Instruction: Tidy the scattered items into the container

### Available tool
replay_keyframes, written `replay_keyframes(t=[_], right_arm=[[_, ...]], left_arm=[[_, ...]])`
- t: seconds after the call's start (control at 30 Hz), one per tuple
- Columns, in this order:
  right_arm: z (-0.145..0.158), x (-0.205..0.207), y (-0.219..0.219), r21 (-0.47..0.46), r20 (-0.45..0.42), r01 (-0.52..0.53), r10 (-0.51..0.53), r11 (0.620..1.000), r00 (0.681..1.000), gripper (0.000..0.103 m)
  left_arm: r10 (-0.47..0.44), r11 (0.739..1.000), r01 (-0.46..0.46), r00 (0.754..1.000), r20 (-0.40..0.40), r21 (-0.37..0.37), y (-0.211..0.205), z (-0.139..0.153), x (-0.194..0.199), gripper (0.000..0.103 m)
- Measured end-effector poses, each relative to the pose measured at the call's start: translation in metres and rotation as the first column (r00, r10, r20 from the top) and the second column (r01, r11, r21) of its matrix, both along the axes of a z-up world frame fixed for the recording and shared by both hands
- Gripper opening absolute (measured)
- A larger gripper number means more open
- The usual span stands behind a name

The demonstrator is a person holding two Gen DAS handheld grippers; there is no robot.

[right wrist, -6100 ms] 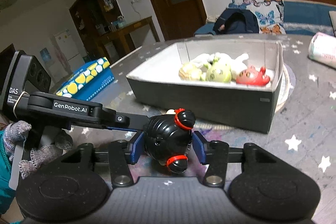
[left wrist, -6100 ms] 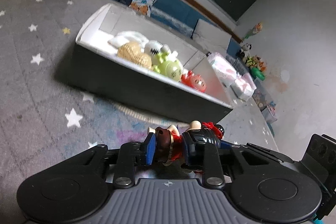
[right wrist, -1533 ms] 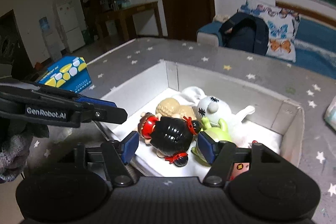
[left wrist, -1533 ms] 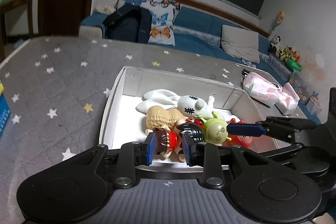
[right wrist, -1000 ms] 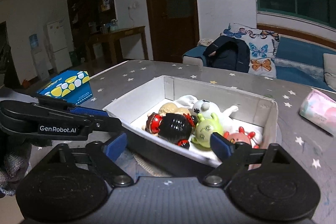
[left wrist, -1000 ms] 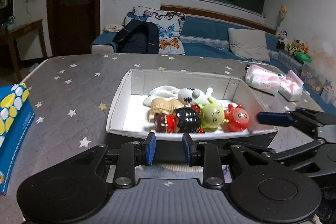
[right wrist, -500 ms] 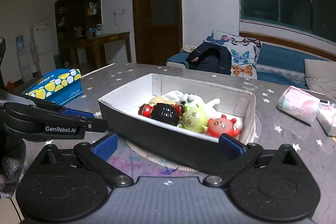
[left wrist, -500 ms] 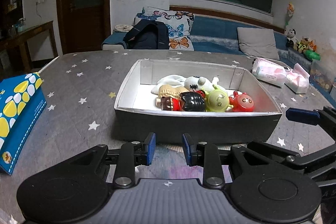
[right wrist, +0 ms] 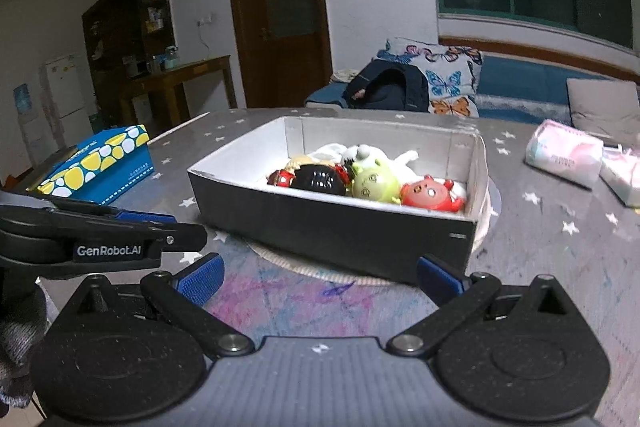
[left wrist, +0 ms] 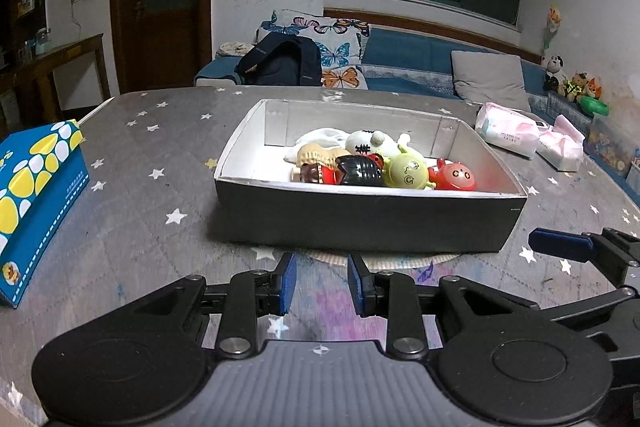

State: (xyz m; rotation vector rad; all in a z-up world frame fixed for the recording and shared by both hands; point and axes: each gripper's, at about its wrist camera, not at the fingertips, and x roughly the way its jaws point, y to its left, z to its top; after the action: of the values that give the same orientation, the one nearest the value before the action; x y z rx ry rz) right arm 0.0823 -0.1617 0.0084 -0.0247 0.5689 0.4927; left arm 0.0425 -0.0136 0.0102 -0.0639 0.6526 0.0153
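Note:
A dark box with a white inside (left wrist: 360, 219) (right wrist: 332, 223) stands on the grey starred table. It holds several toys: a black and red doll (left wrist: 356, 169) (right wrist: 320, 181), a green alien head (left wrist: 406, 171) (right wrist: 374, 183), a red crab-like toy (left wrist: 454, 177) (right wrist: 428, 193), a tan toy (left wrist: 316, 153) and a white plush (left wrist: 366, 141). My left gripper (left wrist: 319, 285) is open and empty, low over the table in front of the box. My right gripper (right wrist: 320, 279) is wide open and empty, also in front of the box.
A blue and yellow tissue box (left wrist: 32, 187) (right wrist: 96, 163) lies at the left. Pink tissue packs (left wrist: 508, 129) (right wrist: 564, 151) lie at the right. A round mat (right wrist: 280, 255) sits under the box. A sofa with a dark backpack (left wrist: 280, 65) is behind the table.
Both grippers let go of the doll inside the box and drew back toward me. They now hover empty in front of the box, and the right one has opened wider.

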Motion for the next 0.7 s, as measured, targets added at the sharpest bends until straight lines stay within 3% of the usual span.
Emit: replay_keyframes(t=[0.7], right_arm=[[-0.014, -0.01, -0.001, -0.051, -0.071, 0.08, -0.084, 0.995, 0.994, 0.103]], left_arm=[[0.012, 0.999, -0.012, 1.0, 0.013, 0.05, -0.014, -0.011, -0.012, 0.03]])
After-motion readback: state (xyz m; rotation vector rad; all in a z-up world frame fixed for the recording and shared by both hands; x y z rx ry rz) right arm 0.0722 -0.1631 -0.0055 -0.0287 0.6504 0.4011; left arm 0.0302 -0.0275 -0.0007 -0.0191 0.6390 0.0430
